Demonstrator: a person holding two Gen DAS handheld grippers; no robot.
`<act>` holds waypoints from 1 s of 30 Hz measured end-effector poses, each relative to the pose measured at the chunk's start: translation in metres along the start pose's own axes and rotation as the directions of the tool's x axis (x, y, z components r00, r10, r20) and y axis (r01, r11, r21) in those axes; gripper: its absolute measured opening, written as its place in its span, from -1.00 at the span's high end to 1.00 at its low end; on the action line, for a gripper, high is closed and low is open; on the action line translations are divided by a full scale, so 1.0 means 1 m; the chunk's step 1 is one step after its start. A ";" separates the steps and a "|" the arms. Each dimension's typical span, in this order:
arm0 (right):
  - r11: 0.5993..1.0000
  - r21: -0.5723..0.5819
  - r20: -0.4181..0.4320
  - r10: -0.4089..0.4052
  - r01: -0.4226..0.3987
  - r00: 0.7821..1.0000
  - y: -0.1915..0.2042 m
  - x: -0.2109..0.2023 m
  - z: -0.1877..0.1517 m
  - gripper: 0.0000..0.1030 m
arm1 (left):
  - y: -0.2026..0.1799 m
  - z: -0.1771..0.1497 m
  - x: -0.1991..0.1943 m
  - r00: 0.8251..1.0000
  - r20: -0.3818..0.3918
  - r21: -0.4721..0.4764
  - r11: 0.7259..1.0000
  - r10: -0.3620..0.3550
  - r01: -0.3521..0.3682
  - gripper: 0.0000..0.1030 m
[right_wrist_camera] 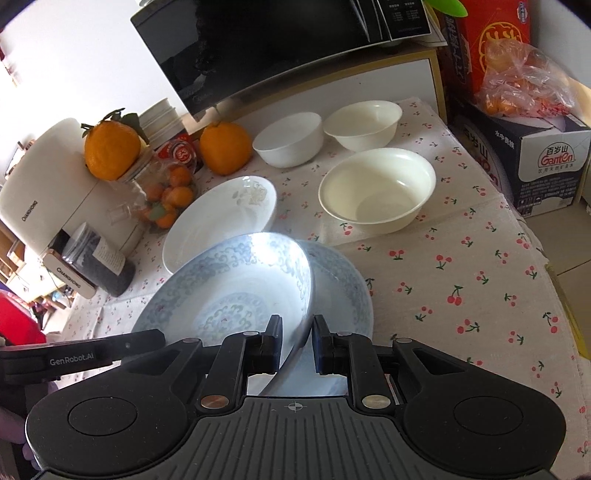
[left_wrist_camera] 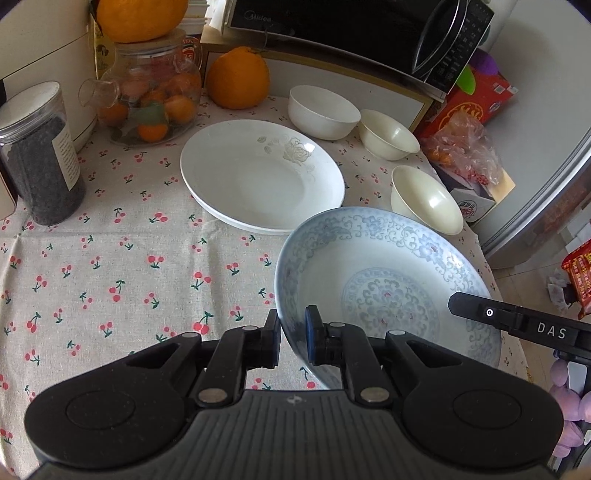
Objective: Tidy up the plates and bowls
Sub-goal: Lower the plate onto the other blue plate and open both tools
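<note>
A blue-patterned plate (left_wrist_camera: pixel 388 280) is held tilted above the cherry-print cloth, with my left gripper (left_wrist_camera: pixel 293 339) shut on its near-left rim. My right gripper (right_wrist_camera: pixel 297 343) straddles the same plate's (right_wrist_camera: pixel 236 291) right rim, its jaws apart and its grip unclear. A second blue-patterned plate (right_wrist_camera: pixel 343 284) lies under it on the cloth. A white flower-embossed plate (left_wrist_camera: pixel 262 173) lies behind. A white bowl (left_wrist_camera: pixel 321 110) and two cream bowls (left_wrist_camera: pixel 388 134) (left_wrist_camera: pixel 424 199) stand at the back right.
A glass jar of small oranges (left_wrist_camera: pixel 151 99), a dark-filled jar (left_wrist_camera: pixel 40 155), a large orange (left_wrist_camera: pixel 238 77) and a microwave (left_wrist_camera: pixel 351 29) crowd the back. Boxes and a bag (right_wrist_camera: pixel 524 92) stand past the table's right edge.
</note>
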State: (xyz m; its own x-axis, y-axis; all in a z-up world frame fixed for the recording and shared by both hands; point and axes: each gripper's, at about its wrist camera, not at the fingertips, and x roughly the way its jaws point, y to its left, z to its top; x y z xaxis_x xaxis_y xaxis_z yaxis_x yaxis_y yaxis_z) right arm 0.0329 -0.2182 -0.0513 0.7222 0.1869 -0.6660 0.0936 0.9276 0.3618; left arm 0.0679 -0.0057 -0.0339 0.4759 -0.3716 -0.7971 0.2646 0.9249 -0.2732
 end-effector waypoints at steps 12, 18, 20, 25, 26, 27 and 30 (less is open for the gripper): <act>0.997 0.027 0.001 -0.069 0.069 0.998 -0.014 0.007 0.001 0.67 | -0.023 0.000 0.012 0.999 0.006 0.048 0.998 0.048 -0.048 0.76; 0.993 -0.004 0.002 -0.115 0.115 0.993 -0.013 0.011 0.000 0.67 | -0.029 -0.001 0.016 0.998 0.002 0.060 0.996 0.068 -0.068 0.75; 0.992 -0.011 0.002 -0.126 0.126 0.992 -0.013 0.013 0.000 0.67 | -0.029 -0.002 0.018 0.997 -0.003 0.057 0.996 0.071 -0.071 0.75; 0.988 -0.030 0.004 -0.149 0.149 0.989 -0.010 0.015 0.000 0.66 | -0.032 -0.002 0.021 0.996 -0.004 0.059 0.995 0.084 -0.083 0.75; 0.988 -0.033 0.005 -0.152 0.152 0.988 -0.010 0.015 0.000 0.66 | -0.032 -0.002 0.021 0.997 -0.005 0.057 0.995 0.083 -0.082 0.75; 0.987 -0.038 0.007 -0.155 0.155 0.988 -0.010 0.015 0.000 0.66 | -0.032 -0.002 0.021 0.997 -0.006 0.054 0.995 0.082 -0.081 0.75; 0.986 -0.039 0.008 -0.163 0.163 0.987 -0.009 0.016 0.001 0.66 | -0.032 -0.002 0.022 0.997 -0.009 0.050 0.995 0.082 -0.082 0.75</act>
State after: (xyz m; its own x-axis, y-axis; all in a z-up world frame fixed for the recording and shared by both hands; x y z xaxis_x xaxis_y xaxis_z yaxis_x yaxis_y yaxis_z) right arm 0.0442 -0.2238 -0.0647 0.7028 0.0303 -0.7107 0.1838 0.9574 0.2226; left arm 0.0678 -0.0432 -0.0435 0.4887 -0.2936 -0.8216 0.2660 0.9470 -0.1801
